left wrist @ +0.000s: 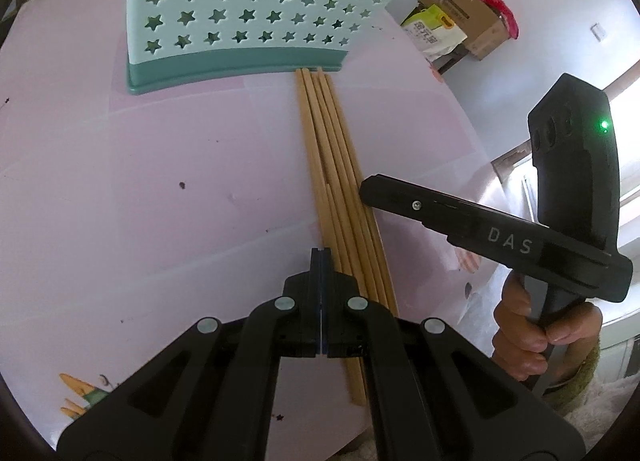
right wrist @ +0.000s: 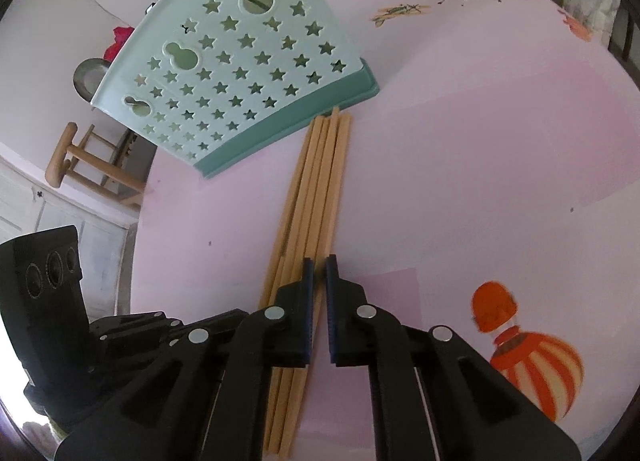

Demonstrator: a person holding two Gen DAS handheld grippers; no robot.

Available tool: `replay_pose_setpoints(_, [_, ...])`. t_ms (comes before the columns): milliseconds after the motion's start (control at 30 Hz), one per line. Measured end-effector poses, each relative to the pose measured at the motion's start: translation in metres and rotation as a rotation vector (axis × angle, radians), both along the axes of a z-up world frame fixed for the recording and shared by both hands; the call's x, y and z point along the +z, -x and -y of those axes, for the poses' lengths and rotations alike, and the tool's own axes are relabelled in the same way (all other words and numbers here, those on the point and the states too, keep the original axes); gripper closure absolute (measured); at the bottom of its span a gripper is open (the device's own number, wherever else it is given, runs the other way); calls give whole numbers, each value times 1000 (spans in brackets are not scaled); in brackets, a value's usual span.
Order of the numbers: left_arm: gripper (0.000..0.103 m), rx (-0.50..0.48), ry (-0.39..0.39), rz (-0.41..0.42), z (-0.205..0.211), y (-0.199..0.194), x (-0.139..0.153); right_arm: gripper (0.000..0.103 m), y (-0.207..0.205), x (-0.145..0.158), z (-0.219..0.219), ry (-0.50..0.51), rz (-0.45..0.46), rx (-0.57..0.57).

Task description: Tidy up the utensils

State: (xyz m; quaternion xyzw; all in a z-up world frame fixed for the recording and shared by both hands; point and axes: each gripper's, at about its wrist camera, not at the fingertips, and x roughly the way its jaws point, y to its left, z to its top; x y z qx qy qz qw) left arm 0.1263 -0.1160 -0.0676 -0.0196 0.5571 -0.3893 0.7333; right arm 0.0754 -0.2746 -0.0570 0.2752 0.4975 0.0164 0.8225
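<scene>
Several wooden chopsticks (left wrist: 340, 189) lie side by side on the pink table, their far tips touching the base of a mint-green utensil holder (left wrist: 240, 13) with star-shaped holes. My left gripper (left wrist: 321, 255) is shut and empty, just left of the bundle near its close end. In the right wrist view the chopsticks (right wrist: 316, 189) run under my right gripper (right wrist: 319, 267), whose jaws stand a narrow gap apart right above the bundle, holding nothing. The holder (right wrist: 240, 73) stands beyond. The right gripper's body (left wrist: 480, 229) shows in the left wrist view, beside the chopsticks.
The pink table (left wrist: 160, 181) has cartoon prints, including an orange balloon (right wrist: 532, 365). The table edge curves at the right, with cardboard boxes (left wrist: 460, 17) on the floor beyond. A wooden stool (right wrist: 88, 165) and white cabinets stand past the left edge in the right wrist view.
</scene>
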Motion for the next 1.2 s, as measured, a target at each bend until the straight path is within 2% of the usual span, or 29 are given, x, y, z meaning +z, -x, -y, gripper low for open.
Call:
replay_pose_setpoints(200, [103,36,22,57,-16,5,10,93,9,1,7,-2,1,23])
replay_pose_setpoints(267, [103,34,16,76,-22,8,15,85,13,3,10,-6,8,26])
replay_pose_setpoints(333, [99,5,4,87,-26,15,19,73,19,6,14,2,16,25])
replay_pose_setpoints(367, [93,-18,-3,86,-28,20,21,71,20,7,13,8,17,26])
replay_pose_setpoints(433, [89,-56,-13,77,-32,28,22,68,24,9,14,14,17,27])
replay_pose_setpoints(600, [85,-171,-27,-16,-36,55,16,66,34,12,18,-2,26,10])
replay_pose_setpoints(667, [78,-214,-30,-45,-35,62,14,66,40,15,22,-5,35,-1])
replay_pose_setpoints(800, [72,-311,-55,-151,-30,76,4,66,46,19,28,-18,53,-19])
replay_pose_setpoints(933, [72,-322,-112,-223,-23,80,-11,66,53,20,35,-34,70,-30])
replay_pose_setpoints(1200, [76,-291,-126,-318,-19,77,-30,66,58,22,33,-56,92,-32])
